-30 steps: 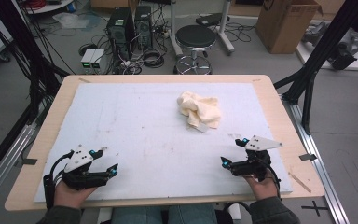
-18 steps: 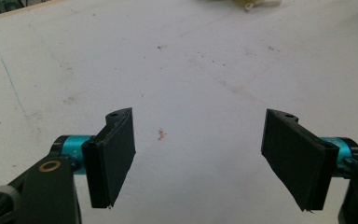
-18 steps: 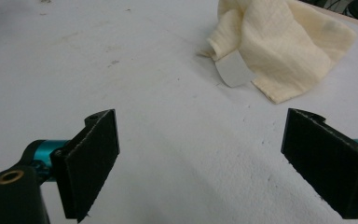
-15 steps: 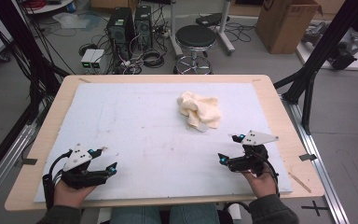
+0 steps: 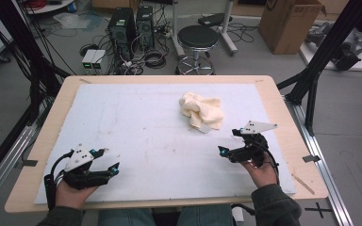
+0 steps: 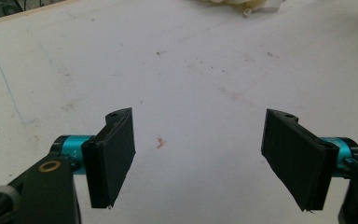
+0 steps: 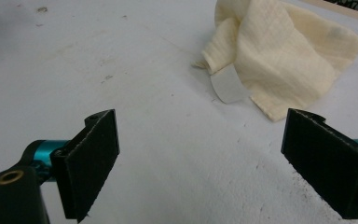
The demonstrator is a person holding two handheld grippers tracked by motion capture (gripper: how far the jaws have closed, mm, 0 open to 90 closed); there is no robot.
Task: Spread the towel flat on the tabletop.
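Observation:
A crumpled cream-yellow cloth [image 5: 201, 110] lies on the white board [image 5: 136, 122], right of centre toward the far side. In the right gripper view the cloth [image 7: 279, 56] sits ahead and to the right, with a white label [image 7: 227, 86] sticking out from under its near edge. My right gripper [image 5: 227, 150] is held just above the board a short way in front of the cloth, its jaws wide apart and nothing between them [image 7: 205, 158]. My left gripper [image 5: 108, 162] rests low at the near left corner, also open and empty [image 6: 200, 158]. The cloth's edge [image 6: 242, 4] shows far off at the top.
The white board lies on a wooden table [image 5: 287, 117] with a bare rim all round. Beyond the far edge stand a black stool [image 5: 197, 40], computer towers [image 5: 132, 23] with cables, and a cardboard box [image 5: 290, 23]. Black frame posts [image 5: 320, 61] flank the table.
My right gripper has lifted and moved forward and a little left toward the cloth. The left gripper has barely shifted. The cloth has not moved.

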